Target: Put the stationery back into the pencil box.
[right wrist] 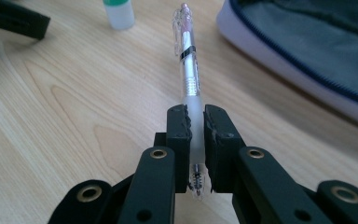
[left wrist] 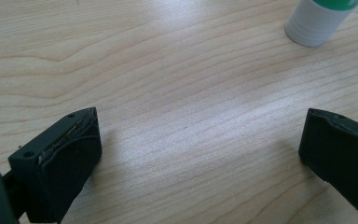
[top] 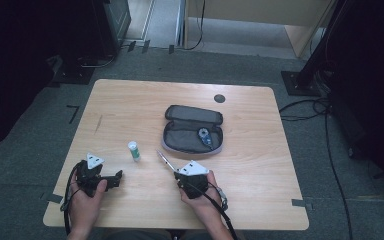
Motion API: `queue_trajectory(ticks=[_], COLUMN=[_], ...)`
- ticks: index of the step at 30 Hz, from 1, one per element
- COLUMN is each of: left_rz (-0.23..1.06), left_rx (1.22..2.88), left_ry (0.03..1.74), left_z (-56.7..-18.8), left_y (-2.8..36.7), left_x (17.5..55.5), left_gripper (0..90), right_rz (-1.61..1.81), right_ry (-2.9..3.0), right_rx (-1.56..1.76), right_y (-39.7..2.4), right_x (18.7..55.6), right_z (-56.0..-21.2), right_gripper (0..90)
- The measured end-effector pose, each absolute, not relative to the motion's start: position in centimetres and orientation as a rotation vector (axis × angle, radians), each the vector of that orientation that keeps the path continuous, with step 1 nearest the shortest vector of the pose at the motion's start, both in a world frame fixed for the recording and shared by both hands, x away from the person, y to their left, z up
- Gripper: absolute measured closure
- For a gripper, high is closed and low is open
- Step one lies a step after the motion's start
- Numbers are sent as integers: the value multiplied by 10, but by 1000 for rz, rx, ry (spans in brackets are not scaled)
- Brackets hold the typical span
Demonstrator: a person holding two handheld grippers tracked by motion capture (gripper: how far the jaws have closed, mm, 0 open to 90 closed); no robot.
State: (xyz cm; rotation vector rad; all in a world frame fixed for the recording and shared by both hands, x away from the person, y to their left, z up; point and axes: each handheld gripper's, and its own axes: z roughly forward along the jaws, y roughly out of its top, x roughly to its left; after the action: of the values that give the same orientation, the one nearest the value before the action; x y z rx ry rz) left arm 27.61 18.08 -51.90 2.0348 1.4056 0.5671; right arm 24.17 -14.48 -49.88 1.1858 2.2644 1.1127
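Observation:
A clear ballpoint pen [right wrist: 188, 70] sticks out forward from my right gripper [right wrist: 195, 122], whose jaws are shut on its lower barrel. In the high view the pen [top: 164, 160] points up-left from the right gripper [top: 180, 172], just off the table. An open grey pencil case [top: 193, 129] lies beyond it, with a small blue-and-black item [top: 204, 136] inside. A white glue stick with a green label [top: 134, 150] lies between the two hands. My left gripper [left wrist: 200, 144] rests low over bare wood with its jaws wide apart; the glue stick's white end [left wrist: 318, 21] lies ahead at upper right.
The wooden table [top: 130, 105] has a round dark grommet [top: 219, 98] near its far edge. Dark stands and cables surround it on the grey carpet. In the right gripper view the case's rim [right wrist: 298, 74] lies close on the right.

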Motion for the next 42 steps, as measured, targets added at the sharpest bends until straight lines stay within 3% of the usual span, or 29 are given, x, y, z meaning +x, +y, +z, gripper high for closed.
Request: queue_trajectory(ticks=[16, 31, 42], left_rz=[567, 567, 567], left_rx=[2035, 2036, 2035], left_ry=[1406, 1405, 1406], left_z=[-519, -519, -519], left_y=[181, 181, 181], left_x=[276, 276, 276], left_gripper=[0, 0, 0], right_rz=[1085, 1025, 973], right_ry=[2206, 2274, 2335], right_rx=[1131, 1137, 1120], right_y=[-184, -194, -193], right_x=[271, 323, 339], right_z=[-457, -473, -479], right_gripper=[817, 815, 815])
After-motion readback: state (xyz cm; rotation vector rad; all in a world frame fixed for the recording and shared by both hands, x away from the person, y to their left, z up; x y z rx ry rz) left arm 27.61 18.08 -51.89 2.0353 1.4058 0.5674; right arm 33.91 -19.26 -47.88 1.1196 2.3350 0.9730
